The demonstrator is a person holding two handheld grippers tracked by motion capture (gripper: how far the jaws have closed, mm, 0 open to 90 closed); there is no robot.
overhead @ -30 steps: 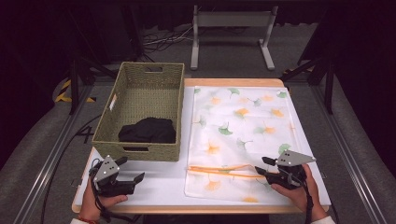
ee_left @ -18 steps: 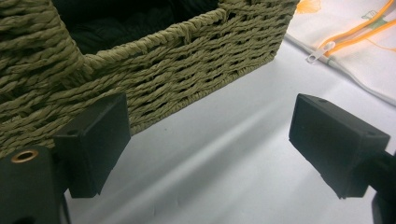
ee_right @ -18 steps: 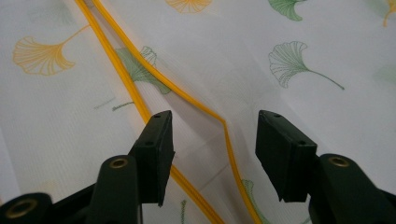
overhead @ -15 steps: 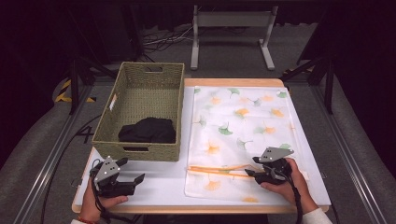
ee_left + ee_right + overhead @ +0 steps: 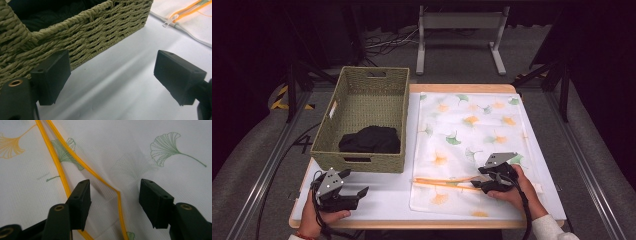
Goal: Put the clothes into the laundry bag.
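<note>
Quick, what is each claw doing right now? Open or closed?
Left claw: open, holding nothing, beside the basket.
Right claw: open, jaws just opening, over the mesh bag and its orange zipper, gripping nothing.

A white mesh laundry bag (image 5: 472, 145) lies flat on the counter, just to the right of the woven basket and close to its side. It is a long rectangle running from the counter's far edge almost to the near edge. The thin, see-through fabric is printed with ginkgo leaves in green and orange. An orange zipper (image 5: 447, 182) crosses the bag near its near end; it is undone, its two tapes spread apart in a narrow wedge. In the right gripper view the two orange tapes (image 5: 60, 167) run close together, and the upper one kinks where the mesh puckers. The white zipper pull (image 5: 170, 20) lies at the bag's basket-side edge.
</note>
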